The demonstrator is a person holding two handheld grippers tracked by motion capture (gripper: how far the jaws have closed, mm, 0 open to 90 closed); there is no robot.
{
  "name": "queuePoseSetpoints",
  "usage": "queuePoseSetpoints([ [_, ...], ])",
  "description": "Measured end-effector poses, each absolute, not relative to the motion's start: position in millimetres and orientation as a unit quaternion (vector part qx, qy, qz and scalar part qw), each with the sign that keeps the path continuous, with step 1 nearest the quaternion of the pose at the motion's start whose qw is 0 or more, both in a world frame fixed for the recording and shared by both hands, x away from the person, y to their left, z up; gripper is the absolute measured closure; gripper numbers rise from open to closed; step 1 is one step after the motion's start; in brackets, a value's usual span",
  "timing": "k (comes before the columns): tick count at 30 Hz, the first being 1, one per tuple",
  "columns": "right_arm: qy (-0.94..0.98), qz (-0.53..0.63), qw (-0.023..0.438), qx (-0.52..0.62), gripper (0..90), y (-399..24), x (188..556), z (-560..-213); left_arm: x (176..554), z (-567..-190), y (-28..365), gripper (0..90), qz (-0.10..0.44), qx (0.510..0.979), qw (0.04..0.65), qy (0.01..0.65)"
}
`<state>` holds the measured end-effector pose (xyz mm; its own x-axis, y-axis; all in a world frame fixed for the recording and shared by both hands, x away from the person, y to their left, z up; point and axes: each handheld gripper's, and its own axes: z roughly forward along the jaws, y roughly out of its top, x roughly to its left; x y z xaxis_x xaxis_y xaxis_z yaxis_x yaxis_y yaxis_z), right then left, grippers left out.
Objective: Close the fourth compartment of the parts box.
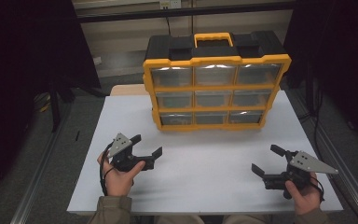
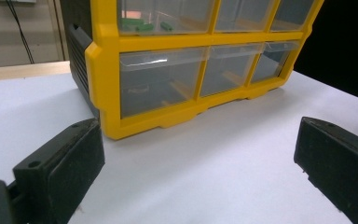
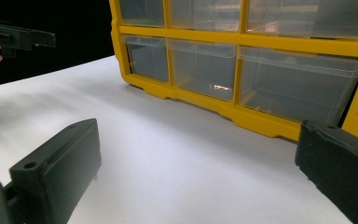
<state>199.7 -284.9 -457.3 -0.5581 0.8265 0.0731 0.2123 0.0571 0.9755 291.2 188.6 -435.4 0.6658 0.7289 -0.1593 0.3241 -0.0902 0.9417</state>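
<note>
Organizer case [image 1: 214, 88] stands upright at the far middle of the white table [image 1: 205, 172], its long side running left to right, clear drawers facing the person. Left gripper [image 1: 148, 145] sits near the front edge, jaws spread wide and empty, aimed at the case's lower left corner. Right gripper [image 1: 265, 160] is also wide open and empty, and looks slightly farther back. Left seems nearer.

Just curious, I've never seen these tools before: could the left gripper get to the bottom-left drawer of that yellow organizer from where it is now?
Probably yes. The left gripper is open, and bare white table lies between it and the bottom-left drawer.
</note>
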Motion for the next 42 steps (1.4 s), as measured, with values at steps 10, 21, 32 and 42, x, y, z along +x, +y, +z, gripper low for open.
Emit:
queuePoseSetpoints([
  [10,0.675,0.569,0.27,0.385,0.1,-285.0,199.4,-457.2,287.0,-437.4,198.4,1.8,0.181,0.714,0.57,0.365],
  [21,0.677,0.567,0.271,0.383,0.1,-285.0,199.6,-457.2,282.5,-439.7,212.0,1.4,0.185,0.71,0.574,0.364],
  [32,0.676,0.567,0.273,0.383,0.1,-284.7,199.6,-457.3,276.8,-442.2,222.7,1.5,0.187,0.711,0.575,0.358],
  [42,0.676,0.57,0.27,0.381,0.1,-284.9,199.8,-457.6,272.3,-443.4,229.0,1.4,0.191,0.712,0.577,0.351],
])
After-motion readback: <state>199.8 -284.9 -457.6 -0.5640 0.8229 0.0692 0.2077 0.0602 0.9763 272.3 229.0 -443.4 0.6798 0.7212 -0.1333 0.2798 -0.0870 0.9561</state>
